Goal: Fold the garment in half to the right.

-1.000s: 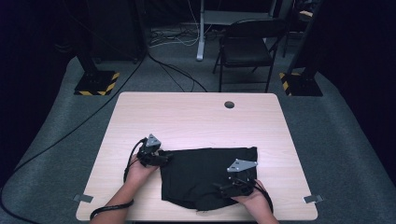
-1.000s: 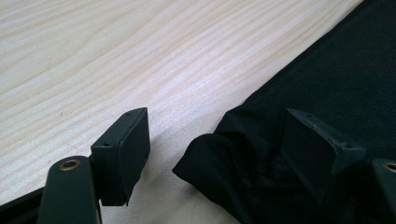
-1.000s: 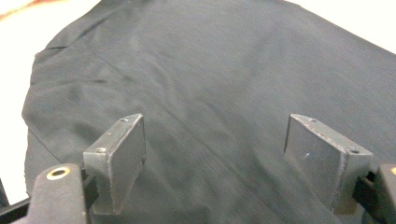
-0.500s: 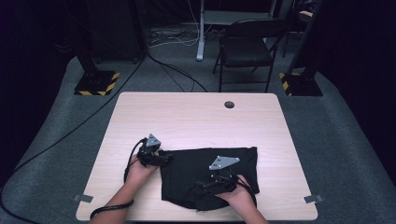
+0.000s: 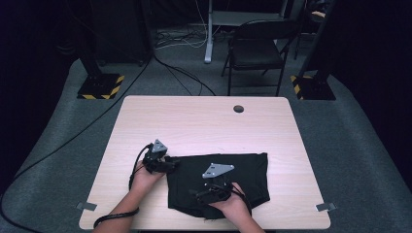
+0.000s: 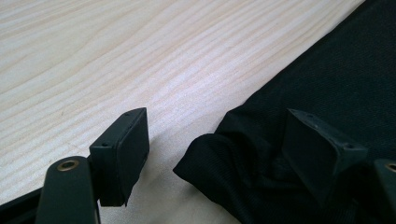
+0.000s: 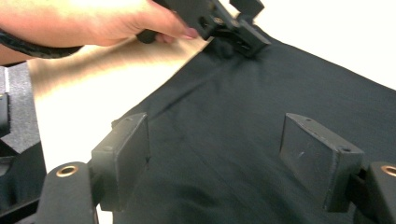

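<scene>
Fingers wide on both: left gripper (image 5: 170, 163) straddles the black cloth's (image 5: 252, 172) corner, so pinch there; right gripper (image 5: 201, 194) empty above mid-cloth, so drop to the near hem, off the counter (image 5: 194, 116)

High view: fixed overhead, faces forward and down, far off, takes in whole pale wooden table (image 5: 204, 121). Left gripper view: very near, low, faces flat black cloth (image 6: 327, 93) corner. Right gripper view: near, faces left across cloth. All share cloth and tabletop.
</scene>
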Tool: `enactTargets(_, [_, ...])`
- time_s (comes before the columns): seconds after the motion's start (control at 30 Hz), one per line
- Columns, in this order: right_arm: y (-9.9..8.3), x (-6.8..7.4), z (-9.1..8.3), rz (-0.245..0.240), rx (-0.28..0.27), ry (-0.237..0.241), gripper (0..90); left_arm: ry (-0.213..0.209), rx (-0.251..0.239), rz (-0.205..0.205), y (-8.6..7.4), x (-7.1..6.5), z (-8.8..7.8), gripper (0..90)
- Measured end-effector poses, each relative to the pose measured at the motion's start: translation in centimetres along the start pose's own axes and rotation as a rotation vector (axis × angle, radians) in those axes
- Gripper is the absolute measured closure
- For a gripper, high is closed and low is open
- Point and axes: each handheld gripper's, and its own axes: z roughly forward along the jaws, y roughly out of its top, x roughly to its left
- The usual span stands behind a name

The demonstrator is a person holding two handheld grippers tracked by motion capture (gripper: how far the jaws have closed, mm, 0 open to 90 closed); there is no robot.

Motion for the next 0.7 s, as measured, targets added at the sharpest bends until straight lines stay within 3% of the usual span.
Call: enactTargets(0.7, [0.7,4.9,4.2,-0.037,0.021,0.084,24.8,0.0,0.002,0.002,0.0,0.0,0.0,23.3])
